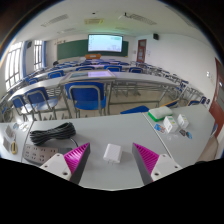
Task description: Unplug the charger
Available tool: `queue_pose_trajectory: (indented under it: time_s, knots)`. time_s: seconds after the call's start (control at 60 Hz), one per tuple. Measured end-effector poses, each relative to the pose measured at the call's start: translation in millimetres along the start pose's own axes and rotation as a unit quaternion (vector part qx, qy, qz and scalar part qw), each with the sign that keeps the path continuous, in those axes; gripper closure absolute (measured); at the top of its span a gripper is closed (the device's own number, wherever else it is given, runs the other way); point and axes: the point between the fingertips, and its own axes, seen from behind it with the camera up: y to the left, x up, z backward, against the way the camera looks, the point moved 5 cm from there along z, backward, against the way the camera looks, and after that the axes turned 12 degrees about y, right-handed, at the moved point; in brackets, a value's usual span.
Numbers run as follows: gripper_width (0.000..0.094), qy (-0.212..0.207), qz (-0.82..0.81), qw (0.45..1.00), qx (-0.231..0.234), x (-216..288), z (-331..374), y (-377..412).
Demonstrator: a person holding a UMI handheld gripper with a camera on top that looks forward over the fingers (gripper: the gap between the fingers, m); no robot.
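Note:
A small white cube charger [112, 153] lies on the pale table [120, 128] between my two fingers, with a clear gap on each side. My gripper [112, 160] is open, its magenta pads [78, 157] spread wide to either side of the charger. A white power strip [38, 156] lies just left of the left finger, with a coiled black cable [52, 133] beyond it. I see no cord joining the charger to the strip.
A white and green pack [170, 122] sits at the table's right side. Beyond the table stand rows of desks with blue chairs [86, 97], a green board and a lit screen [104, 43]. A person's arm [214, 125] shows at the right.

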Motion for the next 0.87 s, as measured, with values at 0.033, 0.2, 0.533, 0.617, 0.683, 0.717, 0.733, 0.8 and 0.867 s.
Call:
queue_pose_trajectory:
  time_s: [0.033, 0.2, 0.533, 0.617, 0.683, 0.717, 0.733, 0.8, 0.867]
  knots:
    - [0.0077, -0.008, 0.002, 1.0, 0.0, -1, 15, 1]
    - [0.0083, -0.039, 0.011, 0.999, 0.002, -18, 103, 11]
    - [0.0083, -0.05, 0.031, 0.998, -0.013, -92, 240, 21]
    - [0.0084, -0.055, 0.036, 0.998, -0.014, -103, 256, 25]
    - [0.0084, -0.057, 0.039, 0.998, -0.013, -108, 265, 27]
    - [0.0084, -0.058, 0.037, 0.998, -0.011, -110, 268, 29]
    - [0.0084, -0.059, 0.036, 0.998, -0.01, -110, 269, 29]
    - [0.0084, -0.059, 0.032, 0.998, -0.01, -110, 272, 29]
    - [0.0085, -0.061, 0.031, 0.998, -0.013, -110, 274, 29]
